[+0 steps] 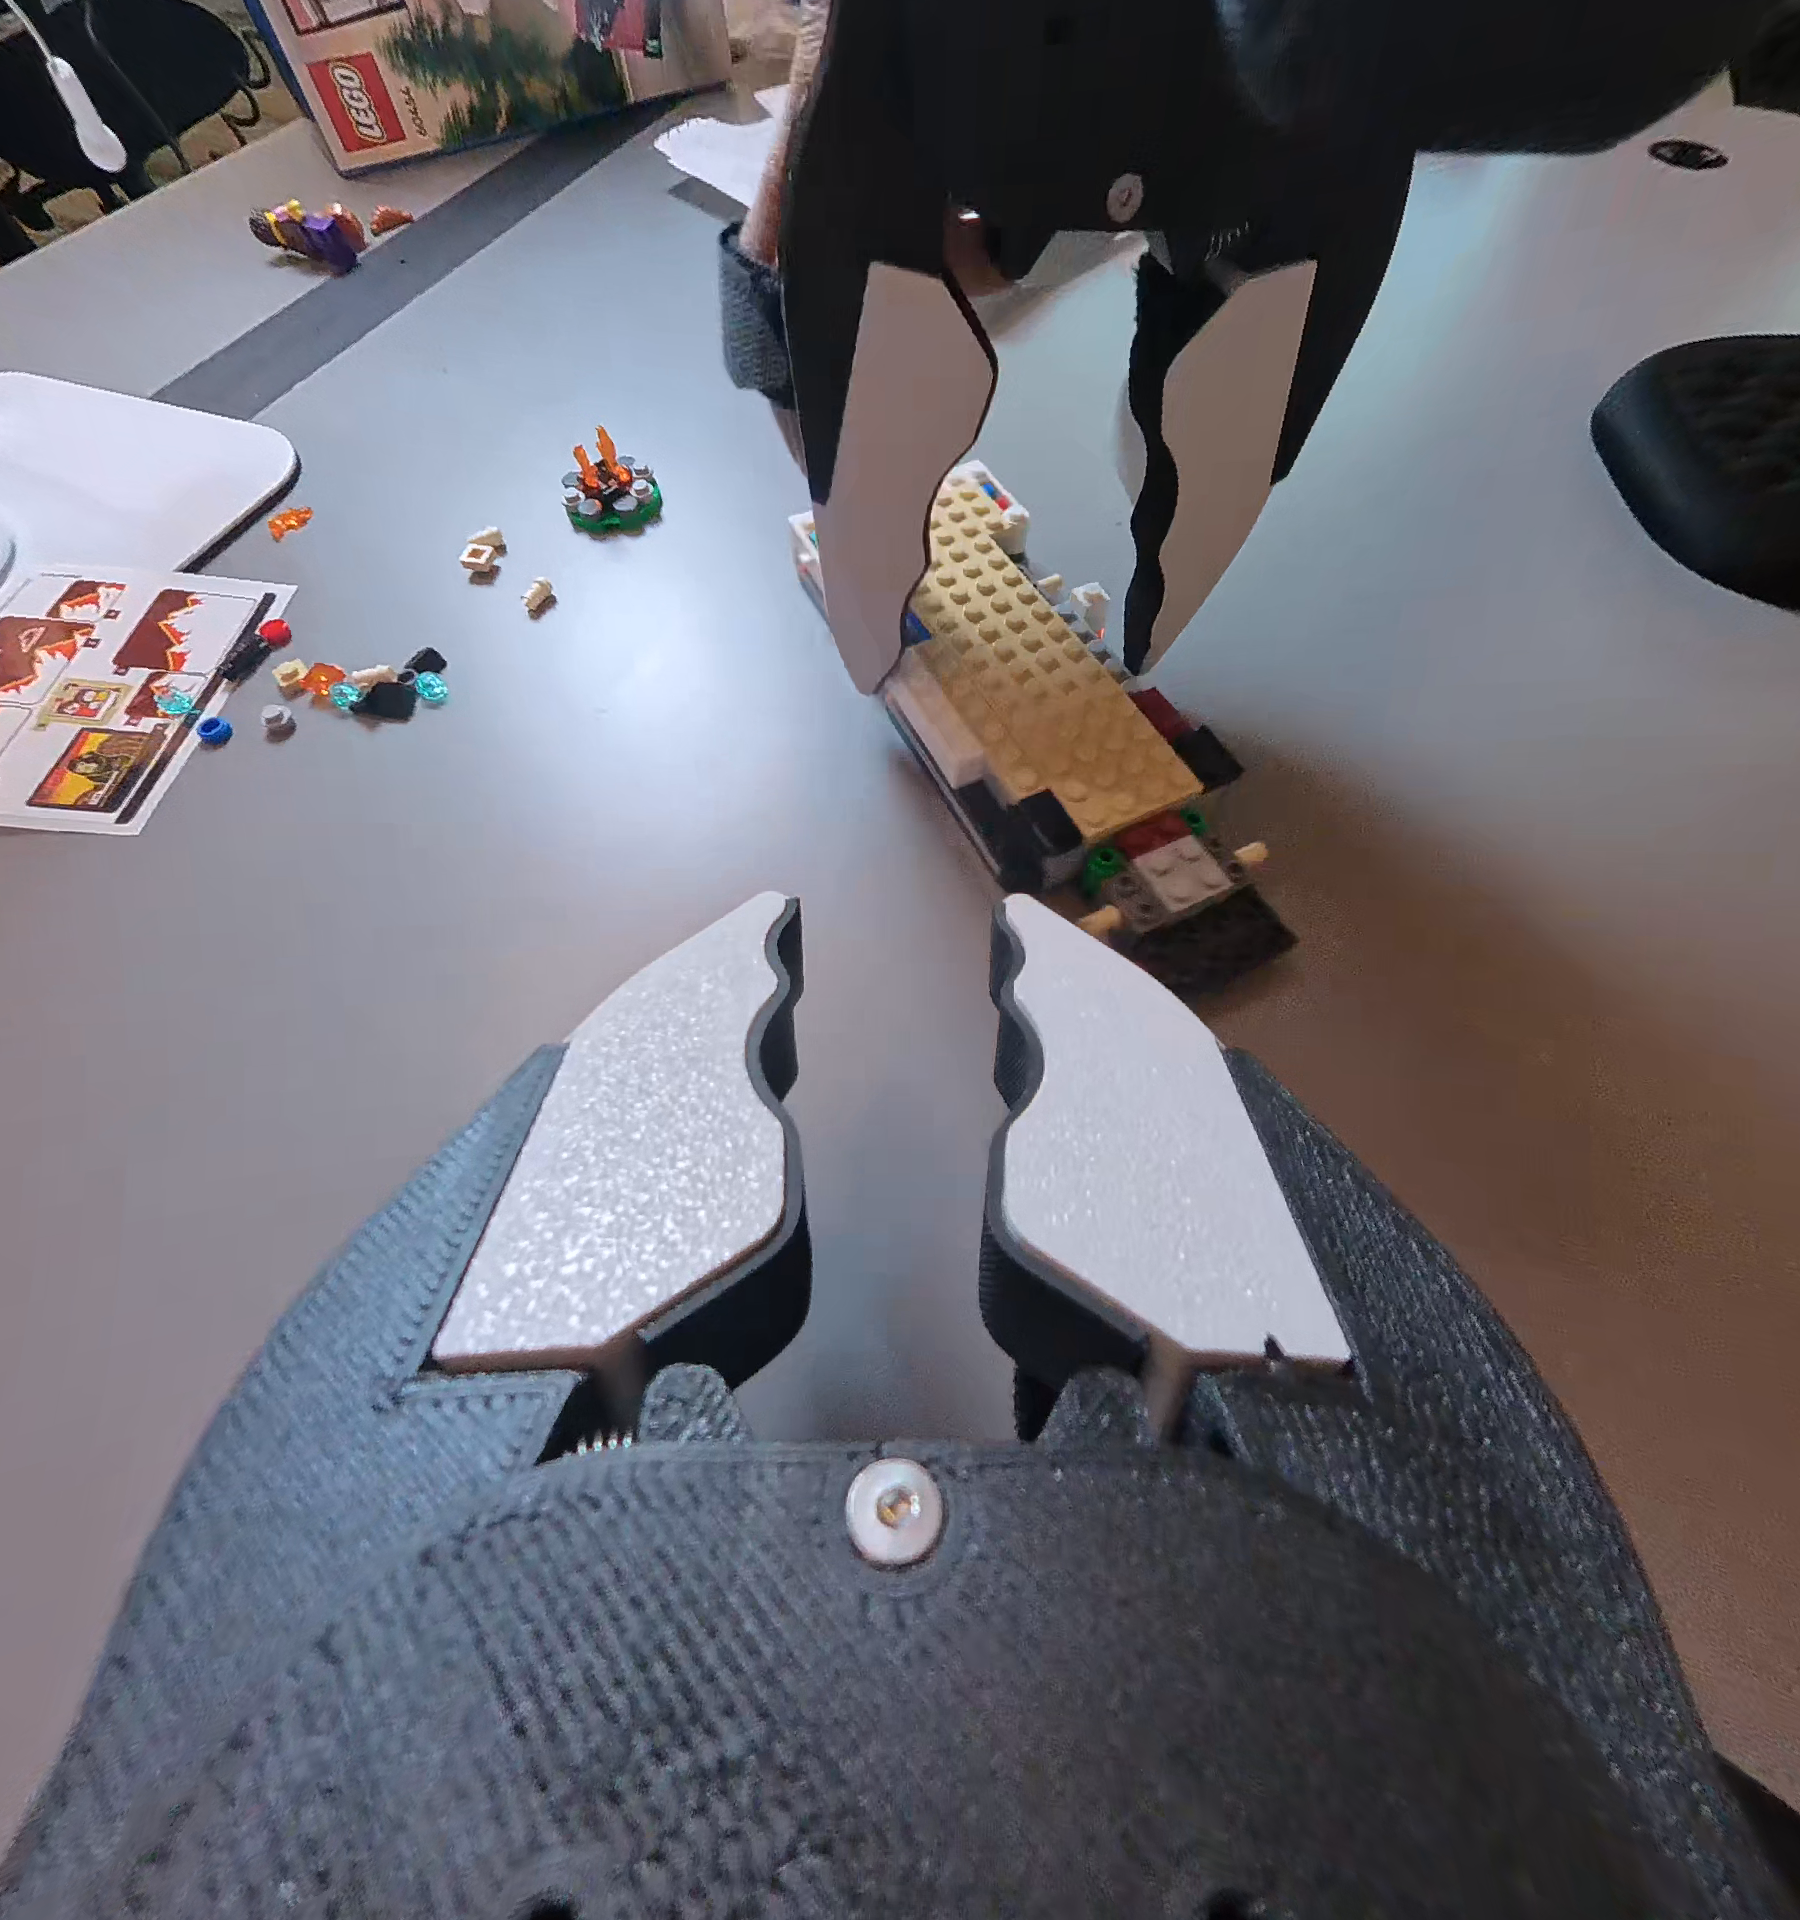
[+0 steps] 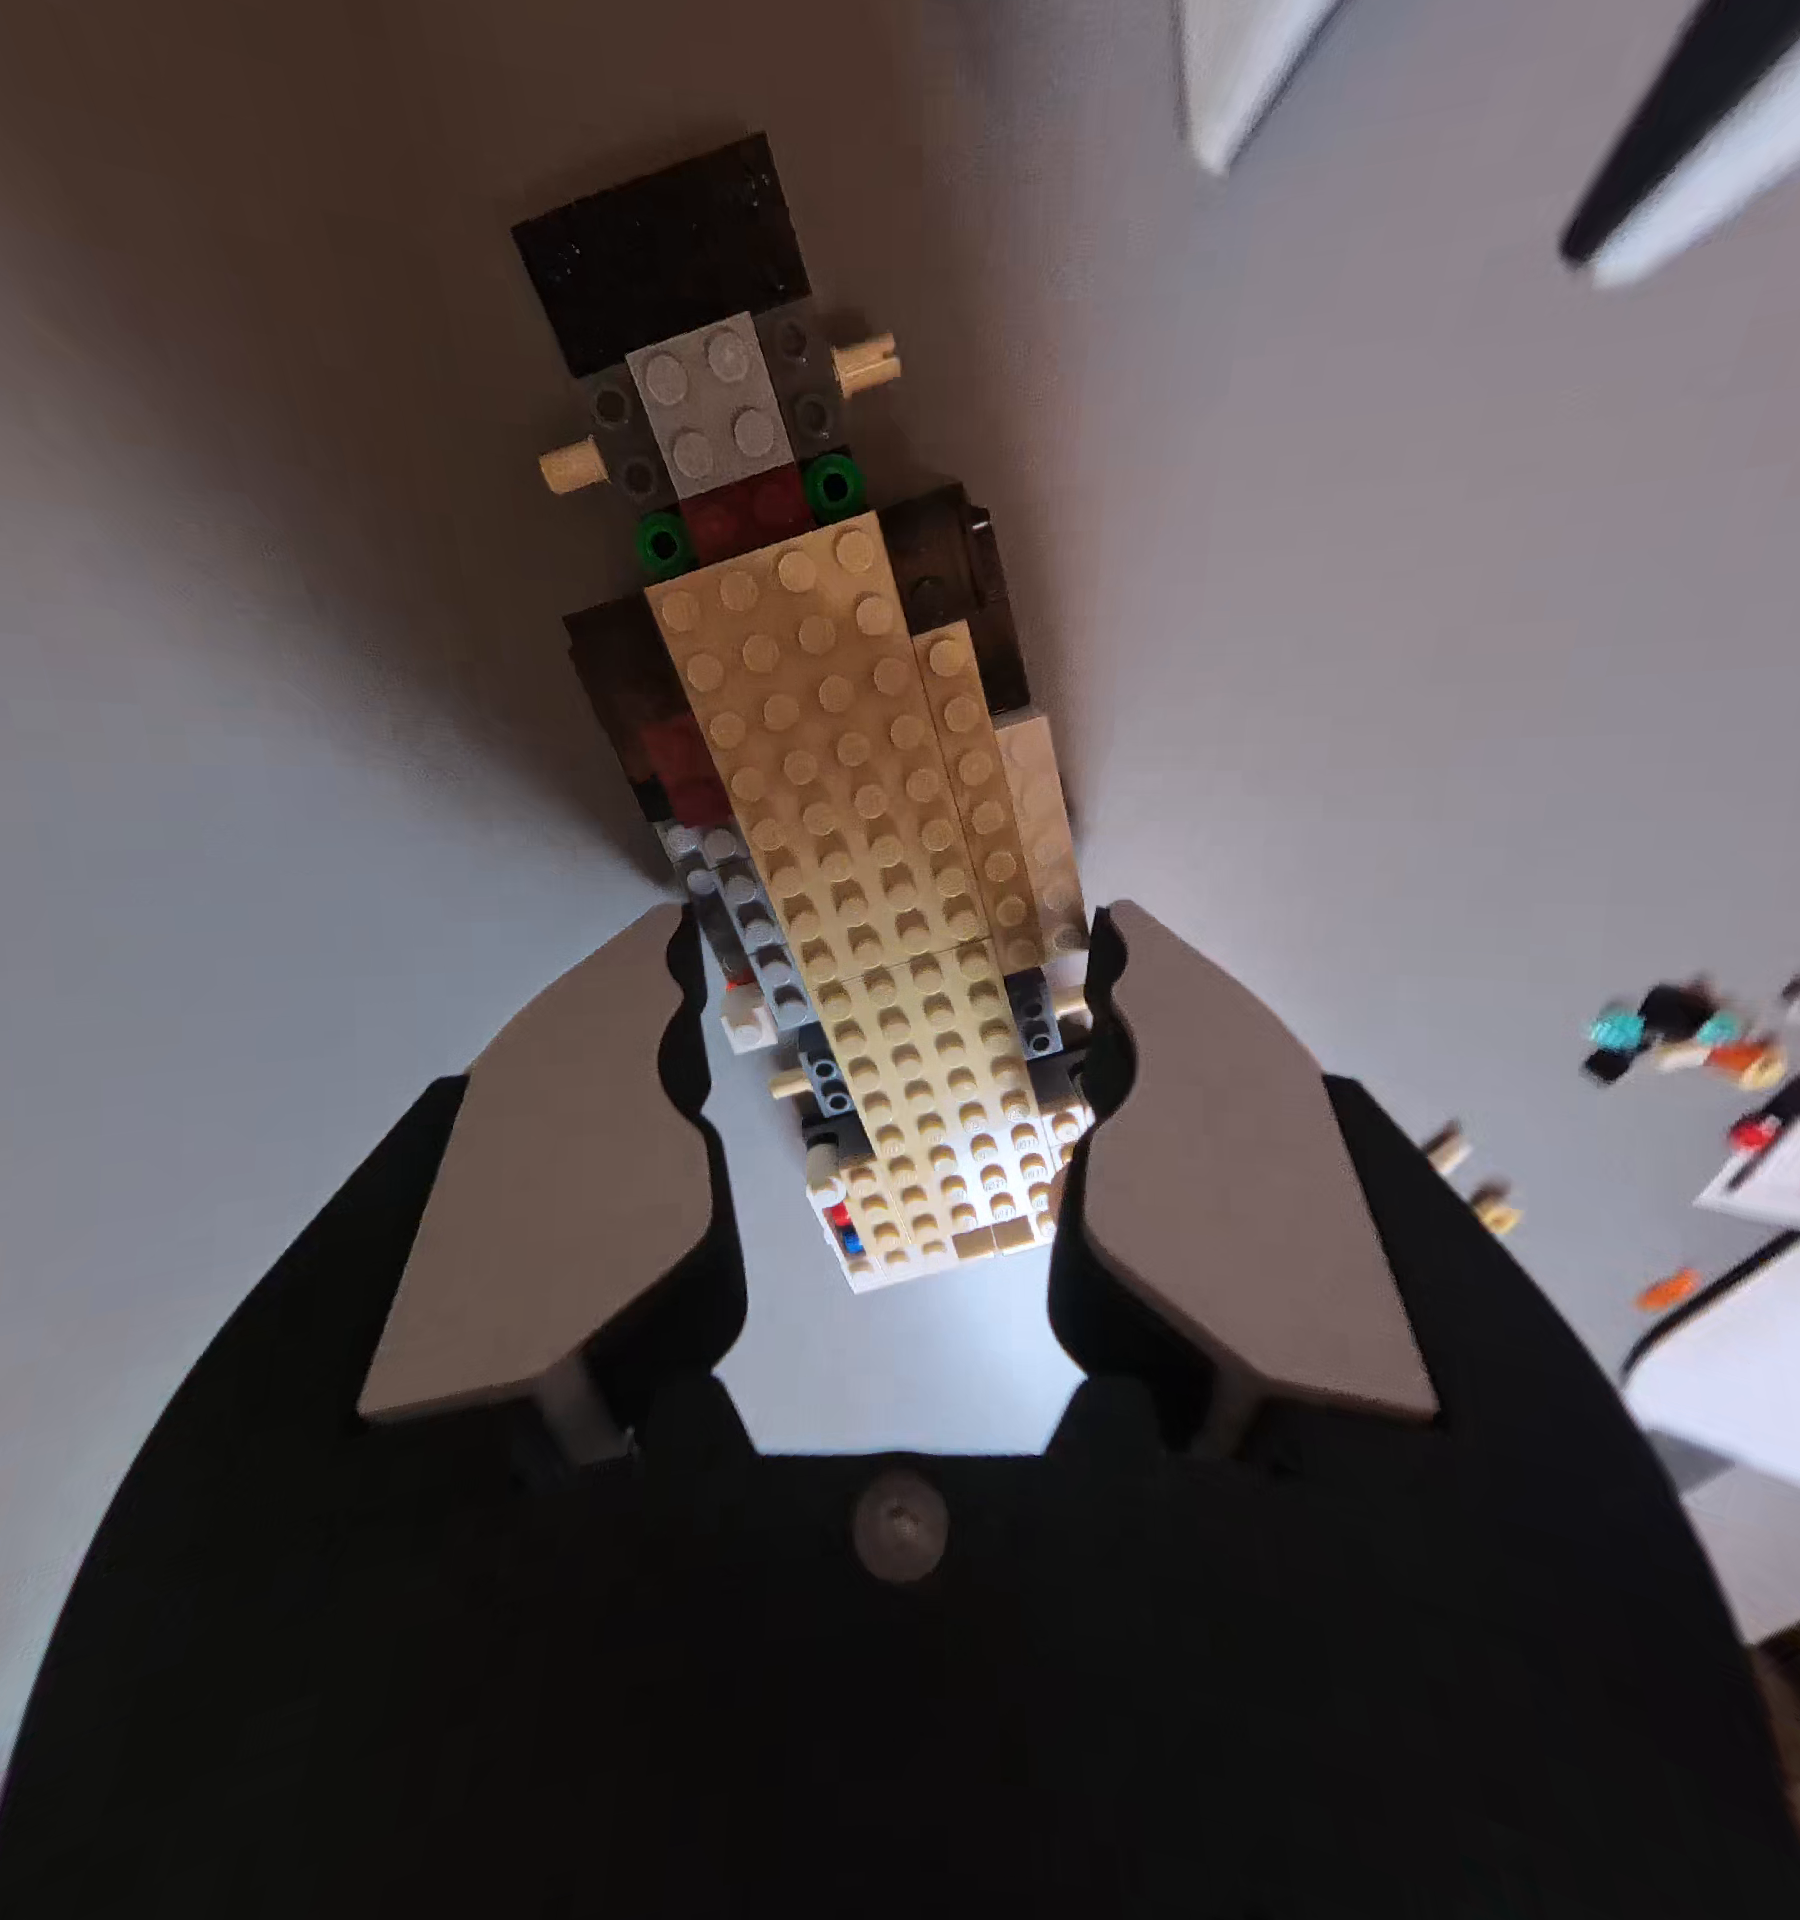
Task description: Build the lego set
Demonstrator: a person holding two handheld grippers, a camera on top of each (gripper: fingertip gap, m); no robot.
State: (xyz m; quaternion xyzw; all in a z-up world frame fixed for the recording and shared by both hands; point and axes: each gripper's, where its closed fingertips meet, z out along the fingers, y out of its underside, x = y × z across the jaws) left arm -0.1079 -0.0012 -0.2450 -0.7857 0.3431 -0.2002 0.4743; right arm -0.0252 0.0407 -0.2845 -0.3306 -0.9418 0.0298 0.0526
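Right gripper (image 2: 891, 925) straddles our brick model (image 2: 875, 831) wide, pads apart; left gripper (image 1: 896, 914) hangs narrow, holding nothing; we centre before squeezing

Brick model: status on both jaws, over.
Left gripper open, empty, just short of the tan-topped brick model. Right gripper open, straddling its far end. Loose bricks well aside.

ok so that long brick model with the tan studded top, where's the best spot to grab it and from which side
Probably across the narrow width of the brick model, pads on its two long sides, coming from above. It lies flat on the table, long and slim, and its side walls look straighter than the studded top. The right gripper straddles its white end, open. Avoid the small pegs sticking out sideways.
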